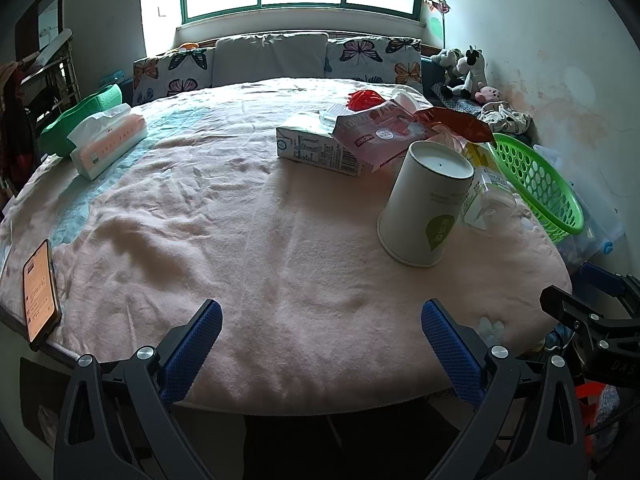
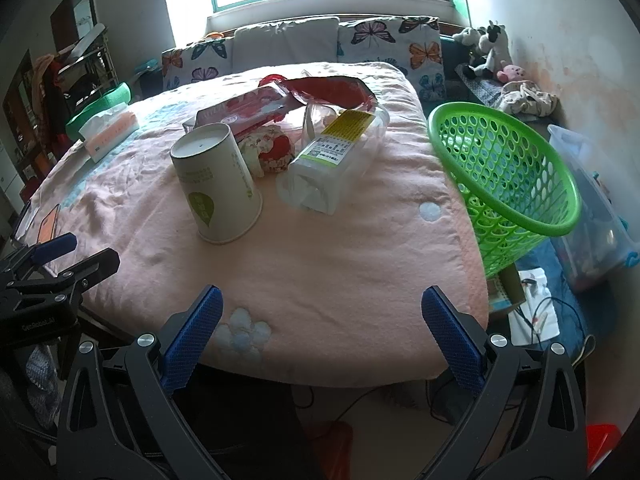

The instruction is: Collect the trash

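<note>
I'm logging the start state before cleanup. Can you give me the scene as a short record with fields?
surface: pink blanket over a table
trash: upside-down paper cup, clear plastic bottle on its side, milk carton, pink wrapper, red bag
bin: green basket at the table's right edge, tilted
non-trash: tissue box, phone
left gripper: open, holding nothing
right gripper: open, holding nothing

Pink blanket-covered surface (image 2: 340, 264), rumpled. Resting on it: 1 upside-down paper cup (image 2: 218, 184), 1 clear plastic container (image 2: 336, 160) on its side, 1 milk carton (image 1: 316, 148), pink and red wrappers (image 2: 288, 100) (overlapping), 1 tissue box (image 1: 108, 144), 1 phone (image 1: 40, 296) at the edge.
</note>
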`<state>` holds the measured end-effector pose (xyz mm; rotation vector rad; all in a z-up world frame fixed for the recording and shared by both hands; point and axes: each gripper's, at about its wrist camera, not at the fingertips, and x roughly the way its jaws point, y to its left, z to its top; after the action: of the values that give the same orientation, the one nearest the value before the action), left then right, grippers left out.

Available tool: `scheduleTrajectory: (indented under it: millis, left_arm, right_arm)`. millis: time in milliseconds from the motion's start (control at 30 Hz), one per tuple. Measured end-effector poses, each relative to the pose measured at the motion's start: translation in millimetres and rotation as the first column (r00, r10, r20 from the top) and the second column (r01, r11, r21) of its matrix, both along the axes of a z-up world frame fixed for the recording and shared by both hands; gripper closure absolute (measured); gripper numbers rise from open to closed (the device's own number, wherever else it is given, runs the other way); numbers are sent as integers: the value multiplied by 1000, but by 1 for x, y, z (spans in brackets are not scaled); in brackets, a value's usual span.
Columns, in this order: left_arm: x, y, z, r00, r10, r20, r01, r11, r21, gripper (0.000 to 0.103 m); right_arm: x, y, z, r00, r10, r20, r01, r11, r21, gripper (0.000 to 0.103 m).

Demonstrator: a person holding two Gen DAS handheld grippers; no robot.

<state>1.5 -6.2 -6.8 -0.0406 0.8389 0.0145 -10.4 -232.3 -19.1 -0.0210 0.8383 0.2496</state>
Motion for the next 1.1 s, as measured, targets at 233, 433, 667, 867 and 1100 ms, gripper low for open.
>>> scheduleTrajectory:
  millis: [233, 433, 667, 867, 1100]
  left_arm:
    - [1, 1, -1, 1000, 1, -1, -1, 1000, -1, 6]
    - [2, 1, -1, 1000, -1, -2, 1, 1000, 1, 6]
    - [5, 0, -1, 1000, -4, -6, 4, 1000, 2, 6]
    - [8, -1, -1, 1000, -7, -12, 7, 1000, 2, 6]
    - [13, -2, -1, 1000, -11, -14, 11, 1000, 3, 6]
  right_arm:
    - [2, 0, 0, 1000, 0, 0, 0, 1000, -3, 4]
    - [3, 0, 0, 1000, 2, -2, -2, 1000, -2, 4]
    - [5, 0, -1, 1000, 0, -5, 0, 1000, -4, 4]
    - [9, 0, -3, 1000, 1, -10, -1, 1000, -6, 4]
    - [13, 1, -3, 1000, 3, -13, -3, 1000, -10, 4]
